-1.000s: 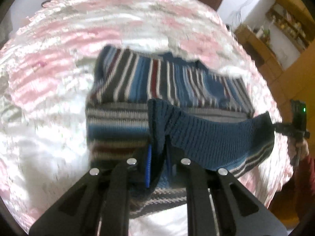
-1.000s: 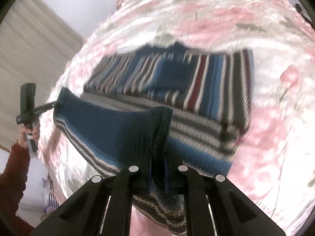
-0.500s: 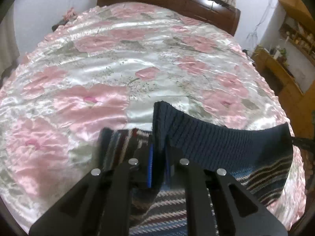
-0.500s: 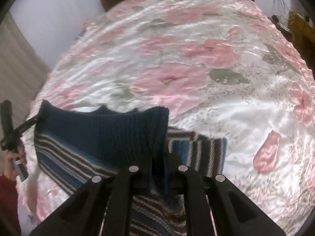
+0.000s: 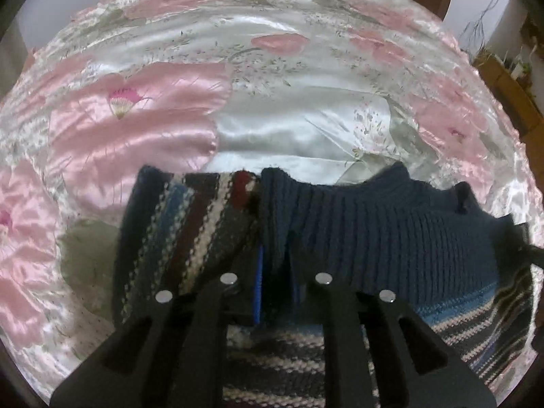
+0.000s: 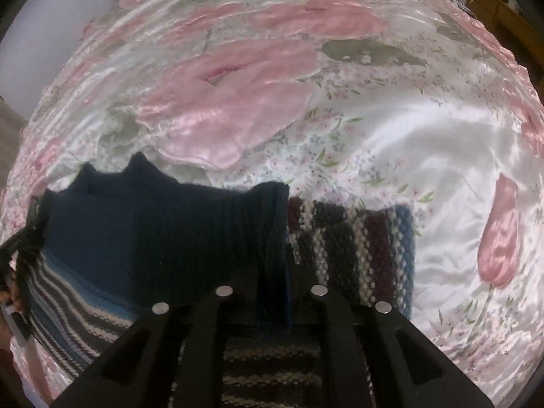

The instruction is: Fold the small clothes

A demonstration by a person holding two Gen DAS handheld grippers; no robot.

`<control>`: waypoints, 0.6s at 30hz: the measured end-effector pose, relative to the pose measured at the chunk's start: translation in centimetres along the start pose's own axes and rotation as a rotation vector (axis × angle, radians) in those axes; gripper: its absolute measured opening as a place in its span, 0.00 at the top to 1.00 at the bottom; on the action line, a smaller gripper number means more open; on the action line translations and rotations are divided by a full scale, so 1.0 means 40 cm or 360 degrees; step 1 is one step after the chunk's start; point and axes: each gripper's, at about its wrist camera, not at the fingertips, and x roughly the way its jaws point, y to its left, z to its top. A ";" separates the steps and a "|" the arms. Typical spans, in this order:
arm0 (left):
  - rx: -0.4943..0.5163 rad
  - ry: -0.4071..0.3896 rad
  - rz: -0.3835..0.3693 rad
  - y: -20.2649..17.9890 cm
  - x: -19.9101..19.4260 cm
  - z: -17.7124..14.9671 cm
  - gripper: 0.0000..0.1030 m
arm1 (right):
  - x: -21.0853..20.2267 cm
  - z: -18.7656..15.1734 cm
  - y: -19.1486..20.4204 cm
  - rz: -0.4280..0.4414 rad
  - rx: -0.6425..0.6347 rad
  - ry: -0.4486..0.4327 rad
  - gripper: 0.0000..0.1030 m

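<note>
Over the pink-flowered satin bedspread (image 5: 278,129), the left gripper (image 5: 273,272) and right gripper (image 6: 272,272) each clench the striped sweater's (image 5: 190,238) navy ribbed hem (stretched between them), striped folds lying at 10 and 2 o'clock respectively.

Small striped knit sweater (image 5: 374,238): navy ribbed hem band, stripes in blue, cream, maroon, grey. Lying on bed, partly folded; hem band stretched taut, lifted, doubled over striped body.
</note>
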 end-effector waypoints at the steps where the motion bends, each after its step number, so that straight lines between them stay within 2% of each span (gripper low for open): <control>1: -0.0016 -0.0004 -0.0009 0.007 -0.014 -0.003 0.76 | -0.008 -0.005 0.002 -0.0010 -0.0014 -0.0010 0.77; 2: -0.0037 -0.0020 -0.0010 0.012 -0.035 -0.007 0.69 | -0.022 -0.010 0.003 -0.0023 -0.0024 -0.0023 0.71; 4: -0.0053 -0.0093 -0.0071 0.032 -0.113 -0.037 0.38 | -0.082 -0.029 -0.005 0.0001 -0.0047 -0.0081 0.53; 6: -0.0008 -0.0116 -0.0070 0.044 -0.167 -0.073 0.30 | -0.140 -0.059 -0.019 0.0021 -0.0059 -0.0116 0.48; 8: 0.0027 -0.0105 -0.0067 0.072 -0.217 -0.130 0.29 | -0.206 -0.119 -0.047 0.0101 -0.0087 -0.0111 0.48; 11: -0.0029 -0.0052 -0.0041 0.135 -0.263 -0.234 0.29 | -0.255 -0.219 -0.070 0.0175 -0.0158 -0.0028 0.48; 13: -0.0096 -0.0024 -0.0080 0.172 -0.281 -0.288 0.29 | -0.266 -0.284 -0.075 0.0163 -0.0194 0.0022 0.46; 16: -0.0117 -0.0021 -0.0108 0.196 -0.298 -0.357 0.29 | -0.267 -0.357 -0.087 0.0290 -0.0169 0.0087 0.46; 18: -0.0123 -0.0001 -0.0109 0.202 -0.290 -0.382 0.29 | -0.251 -0.388 -0.081 0.0323 -0.0184 0.0131 0.47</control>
